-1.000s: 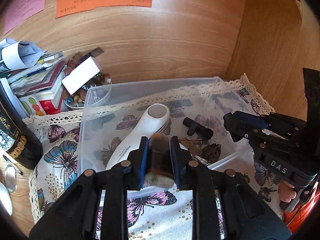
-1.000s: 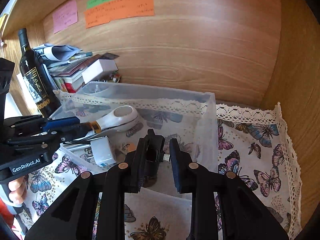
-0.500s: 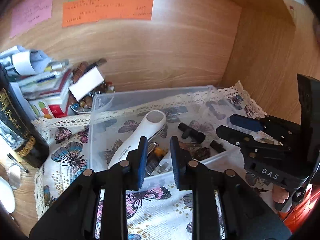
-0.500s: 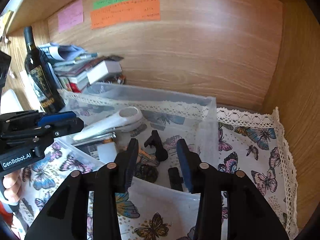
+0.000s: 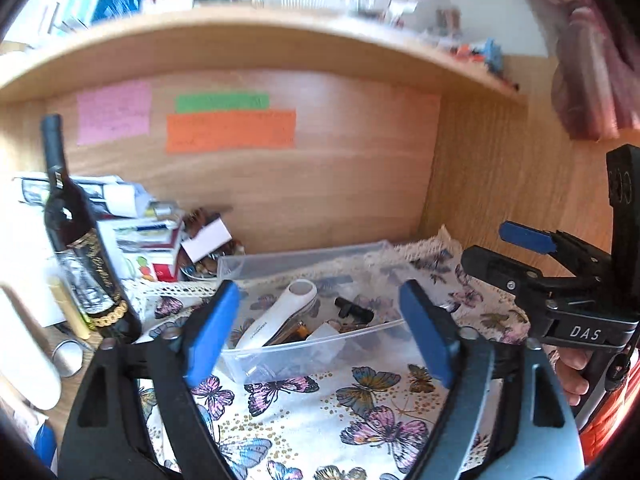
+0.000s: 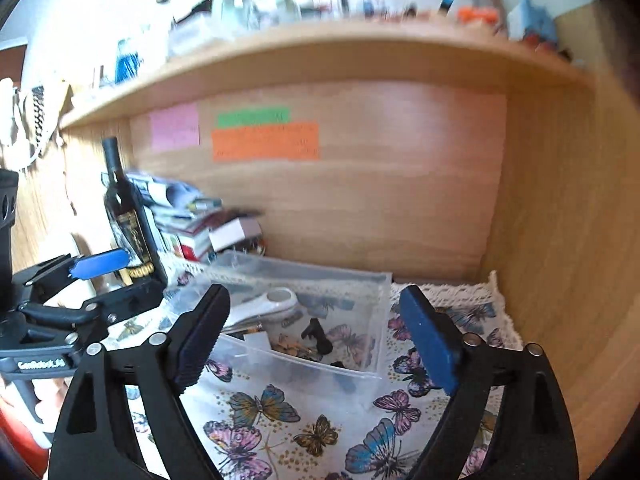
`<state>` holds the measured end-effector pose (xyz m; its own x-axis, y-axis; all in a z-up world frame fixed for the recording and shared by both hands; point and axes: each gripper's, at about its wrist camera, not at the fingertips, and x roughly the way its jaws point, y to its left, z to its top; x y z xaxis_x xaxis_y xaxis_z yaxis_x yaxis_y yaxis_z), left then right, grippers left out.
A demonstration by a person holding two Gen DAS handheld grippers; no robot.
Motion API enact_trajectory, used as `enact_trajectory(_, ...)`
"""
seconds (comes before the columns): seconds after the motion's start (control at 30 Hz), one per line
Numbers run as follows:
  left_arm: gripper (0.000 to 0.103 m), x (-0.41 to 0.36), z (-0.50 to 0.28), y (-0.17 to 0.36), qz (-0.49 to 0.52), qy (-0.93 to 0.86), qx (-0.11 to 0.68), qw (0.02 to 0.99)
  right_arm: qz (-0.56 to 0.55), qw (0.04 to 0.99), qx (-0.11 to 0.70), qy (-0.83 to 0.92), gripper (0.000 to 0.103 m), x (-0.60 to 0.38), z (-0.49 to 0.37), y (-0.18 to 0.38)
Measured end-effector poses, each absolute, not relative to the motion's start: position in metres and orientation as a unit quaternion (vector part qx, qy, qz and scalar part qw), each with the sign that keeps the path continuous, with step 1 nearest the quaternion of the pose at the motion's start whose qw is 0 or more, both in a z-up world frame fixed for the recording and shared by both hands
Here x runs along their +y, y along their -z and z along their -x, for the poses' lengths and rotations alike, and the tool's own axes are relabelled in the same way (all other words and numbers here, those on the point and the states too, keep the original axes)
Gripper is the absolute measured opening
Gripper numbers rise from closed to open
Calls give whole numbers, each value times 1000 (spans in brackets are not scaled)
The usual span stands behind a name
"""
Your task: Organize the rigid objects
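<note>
Fingers (image 5: 212, 332) of both grippers spread, empty

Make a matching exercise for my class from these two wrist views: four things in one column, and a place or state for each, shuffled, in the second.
Things
1. wine bottle
2. white handheld device
3. orange note
4. left gripper

Places or states
A. stuck on the wooden back wall
B. open and empty
C. lying inside the clear plastic bin
D. standing upright left of the bin

Pairs: 1-D, 2-C, 3-A, 4-B
</note>
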<state>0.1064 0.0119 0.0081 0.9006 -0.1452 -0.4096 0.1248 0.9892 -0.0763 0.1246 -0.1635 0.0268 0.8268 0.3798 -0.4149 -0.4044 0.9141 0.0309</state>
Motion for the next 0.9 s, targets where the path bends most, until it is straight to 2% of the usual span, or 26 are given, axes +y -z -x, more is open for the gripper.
enact_trajectory(0.1, 97, 9, -83, -18, 20, 48, 182, 982, 23, 959, 192, -206, 99, -167, -109, -34)
enact_trajectory(0.2, 101, 7, -63, -23, 21, 38, 162, 986, 19, 963, 173, -208, 103, -170, -92, -39)
enact_trajectory(0.9, 103, -2, -21, -28, 9, 30, 125, 992, 7, 965, 154, -212, 103, -174, -56, -43)
